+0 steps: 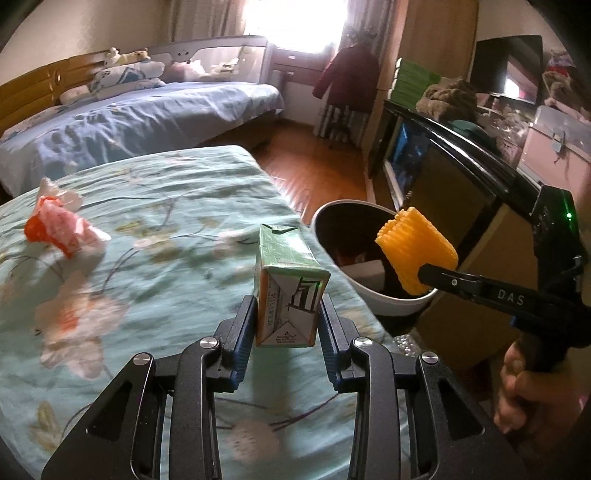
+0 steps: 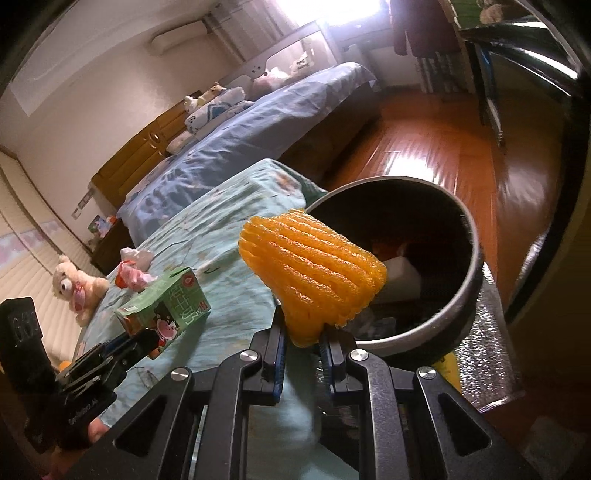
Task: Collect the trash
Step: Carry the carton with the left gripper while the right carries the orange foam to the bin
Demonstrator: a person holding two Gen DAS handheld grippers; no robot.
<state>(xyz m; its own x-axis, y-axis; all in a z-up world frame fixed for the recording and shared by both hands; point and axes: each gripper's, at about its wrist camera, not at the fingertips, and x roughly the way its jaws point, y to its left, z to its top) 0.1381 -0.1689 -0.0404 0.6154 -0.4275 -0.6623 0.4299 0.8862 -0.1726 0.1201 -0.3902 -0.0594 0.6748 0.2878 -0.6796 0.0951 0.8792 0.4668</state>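
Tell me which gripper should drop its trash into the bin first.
Right. The right gripper holds the orange foam net at the trash bin opening; the left gripper holds the milk carton over the bed.

Bright overexposed window (image 1: 295,26) at 12 o'clock, pale curtains either side. Cream plaster walls (image 2: 92,74); white wall-mounted air conditioner (image 2: 179,35) at 11 o'clock in right wrist view. Glossy reddish-brown wood floor (image 2: 443,147), window glare on it. Blue-sheeted bed (image 1: 140,118) with brown wooden headboard (image 1: 26,96) at 10 o'clock, plush toys along it. Dark red coat (image 1: 347,75) hanging at 1 o'clock. Black-framed glass cabinet (image 1: 436,173) at 3 o'clock.
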